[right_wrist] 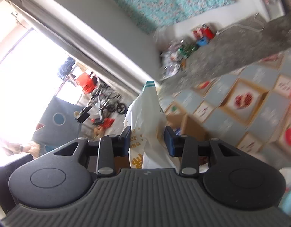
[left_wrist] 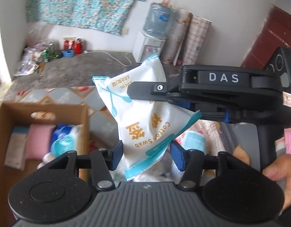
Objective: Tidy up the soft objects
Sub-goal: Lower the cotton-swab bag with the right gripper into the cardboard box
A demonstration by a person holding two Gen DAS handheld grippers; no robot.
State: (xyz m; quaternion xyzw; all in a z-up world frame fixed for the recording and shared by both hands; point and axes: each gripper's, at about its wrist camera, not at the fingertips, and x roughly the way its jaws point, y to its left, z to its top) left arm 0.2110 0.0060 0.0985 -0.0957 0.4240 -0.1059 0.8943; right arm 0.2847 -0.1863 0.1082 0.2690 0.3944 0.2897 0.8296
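Hanging white cotton swab bag point(left_wrist: 145, 124) | teal-edged | orange print | crumpled

The white plastic bag with teal edges and a teal crossed-swab drawing point(left_wrist: 145, 121) carries "Cotton Swab" in orange letters, printed upside down toward its 6 o'clock end. Toward its 11 o'clock corner stand "100" with Chinese characters and "10cm", also inverted. Large orange Chinese characters sit mid-bag. The black plastic gripper body at 3 o'clock point(left_wrist: 224, 77) reads "DAS" in white.
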